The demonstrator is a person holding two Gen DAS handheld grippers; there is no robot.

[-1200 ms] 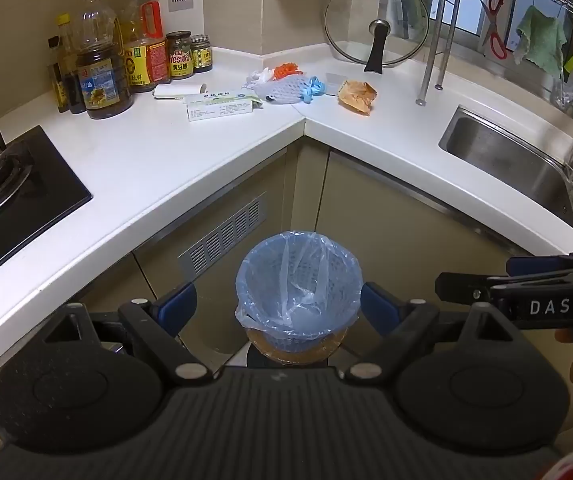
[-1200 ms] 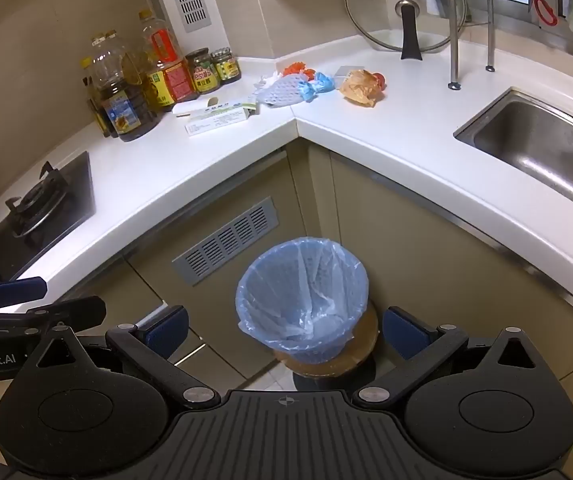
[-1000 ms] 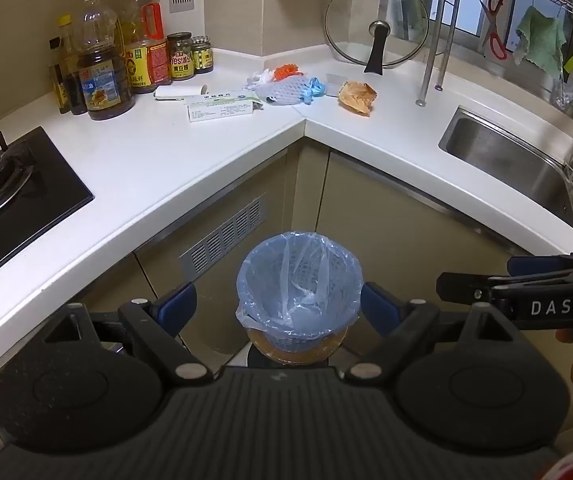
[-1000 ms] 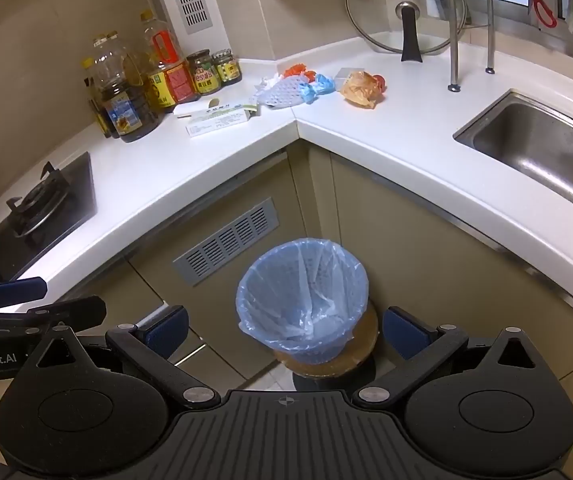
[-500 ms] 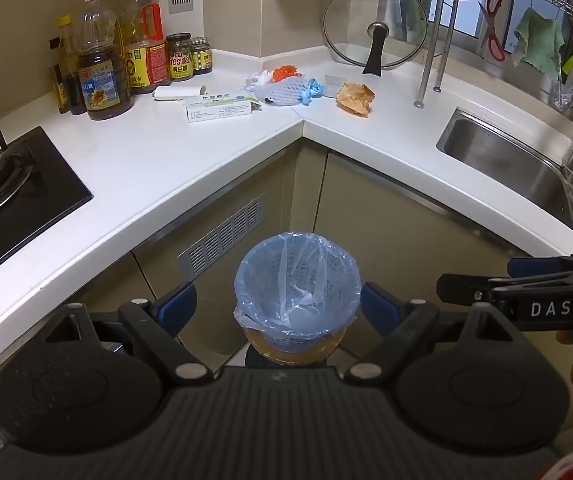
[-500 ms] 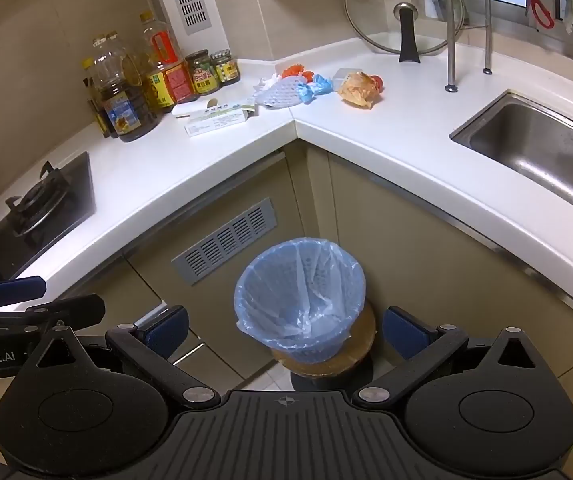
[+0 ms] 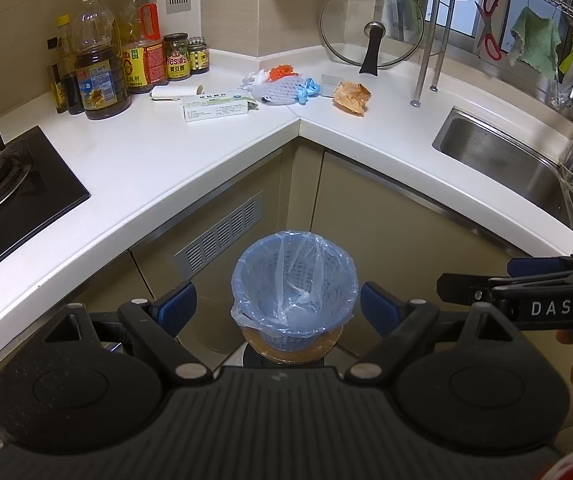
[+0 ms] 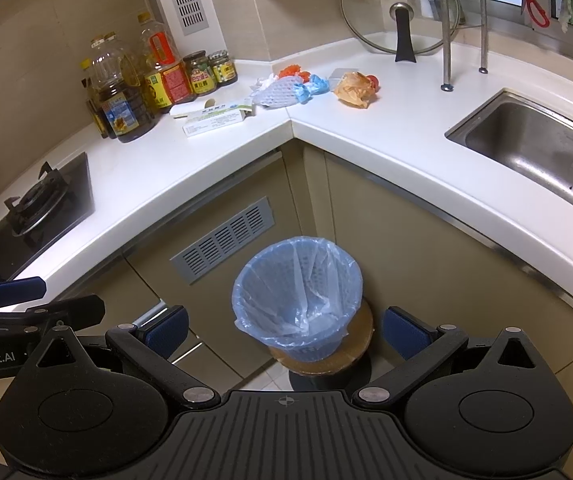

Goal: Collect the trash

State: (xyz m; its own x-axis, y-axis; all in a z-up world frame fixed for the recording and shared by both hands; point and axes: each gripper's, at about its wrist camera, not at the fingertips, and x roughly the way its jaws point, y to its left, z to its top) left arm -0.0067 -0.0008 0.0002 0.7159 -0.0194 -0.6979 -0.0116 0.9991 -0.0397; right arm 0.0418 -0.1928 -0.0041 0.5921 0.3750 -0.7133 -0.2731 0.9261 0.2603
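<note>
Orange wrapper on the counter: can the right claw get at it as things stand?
Probably yes: the orange wrapper lies in the open on the counter, and the right claw is open and empty.

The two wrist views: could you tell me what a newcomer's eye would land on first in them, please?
Probably the bin with its blue liner, standing on the floor below the counter corner, framed between the open fingers of the left gripper and the right gripper. Next, the litter at the back of the white counter: an orange crumpled wrapper, a white mesh sleeve and a flat white box, beside the oil bottles.
</note>
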